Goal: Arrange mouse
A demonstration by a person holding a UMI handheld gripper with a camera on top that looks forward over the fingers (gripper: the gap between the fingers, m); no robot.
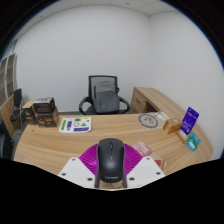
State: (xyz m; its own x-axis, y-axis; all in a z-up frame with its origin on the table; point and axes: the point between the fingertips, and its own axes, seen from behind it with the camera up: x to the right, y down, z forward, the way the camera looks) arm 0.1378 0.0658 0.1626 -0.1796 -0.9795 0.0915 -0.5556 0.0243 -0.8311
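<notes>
1. Hovering low over a curved wooden counter (pixel 45 148), the hand-held tool (pixel 111 176) frames a black mouse (pixel 111 160) between its two pink-padded fingers (pixel 88 160).

2. Lying lengthwise along the tool's line, the mouse points its nose toward the office chair (pixel 104 96) beyond the counter.

3. Whether the pads are pressing the mouse's flanks is hard to say from this angle: they sit right at its sides, yet the mouse looks to be resting on the counter, so the grip cannot be called either way.

4. Around it, well apart, stand a green-printed leaflet (pixel 74 125), a dark box (pixel 42 110) near the wall side, a round dish (pixel 151 120), and a blue-and-purple carton (pixel 189 120) toward the counter's far wing.

5. Doing this step well would seem to mean squeezing the mouse evenly across its middle, where the body is widest, so it does not pivot or squirt forward out of the pads.

6. A low, level carry looks wisest, since the shell is smooth and curved and could slip if tilted.

7. Setting it down square to the counter's front edge, on bare wood short of the leaflet, would likely read as tidy.
</notes>
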